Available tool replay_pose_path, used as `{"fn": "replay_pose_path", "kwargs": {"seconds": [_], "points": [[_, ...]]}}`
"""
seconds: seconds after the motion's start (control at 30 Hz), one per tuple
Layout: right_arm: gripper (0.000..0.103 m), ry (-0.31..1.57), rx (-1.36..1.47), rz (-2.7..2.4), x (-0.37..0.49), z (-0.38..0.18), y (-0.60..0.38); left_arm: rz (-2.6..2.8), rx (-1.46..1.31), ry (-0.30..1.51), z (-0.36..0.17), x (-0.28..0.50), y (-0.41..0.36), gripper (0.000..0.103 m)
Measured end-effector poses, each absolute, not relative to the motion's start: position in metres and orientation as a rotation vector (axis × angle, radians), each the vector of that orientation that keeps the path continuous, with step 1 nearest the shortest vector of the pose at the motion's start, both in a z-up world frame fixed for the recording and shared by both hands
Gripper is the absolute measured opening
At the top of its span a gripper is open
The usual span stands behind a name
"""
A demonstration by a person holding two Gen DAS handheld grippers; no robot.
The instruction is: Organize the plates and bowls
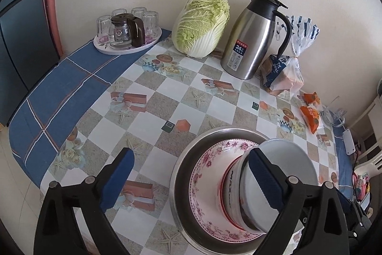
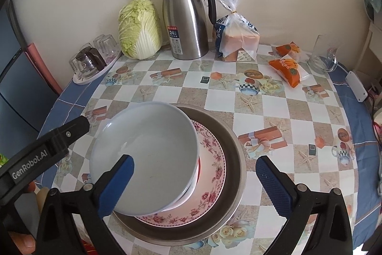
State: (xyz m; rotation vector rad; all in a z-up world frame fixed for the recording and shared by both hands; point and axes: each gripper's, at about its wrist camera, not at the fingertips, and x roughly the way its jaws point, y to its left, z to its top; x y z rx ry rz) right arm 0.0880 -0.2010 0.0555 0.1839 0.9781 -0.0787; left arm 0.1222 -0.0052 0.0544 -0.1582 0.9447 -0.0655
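Both my grippers spread wide, stack sitting free on the table.

My left gripper (image 1: pixel 188 179) and right gripper (image 2: pixel 194 179) hold nothing. The grey bowl (image 2: pixel 148 149) rests tilted atop a lettered bowl (image 1: pixel 230 192), inside the floral plate (image 2: pixel 212 173), all nested in the steel basin (image 2: pixel 236 159) on the checkered tablecloth (image 2: pixel 274 111).

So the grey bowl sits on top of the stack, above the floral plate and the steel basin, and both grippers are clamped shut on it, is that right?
Not quite. The stack is as you say: grey bowl on top, over the floral plate and steel basin. But both wrist views show the left gripper and right gripper open, with no pad pressing on it.
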Motion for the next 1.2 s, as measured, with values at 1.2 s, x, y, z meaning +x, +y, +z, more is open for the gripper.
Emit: {"fn": "replay_pose_path", "kwargs": {"seconds": [1.2], "points": [[0.103, 0.922, 0.172, -0.132, -0.002, 0.043, -0.203, 0.008, 0.156, 0.940, 0.029, 0.036, -0.006, 0.097]]}}
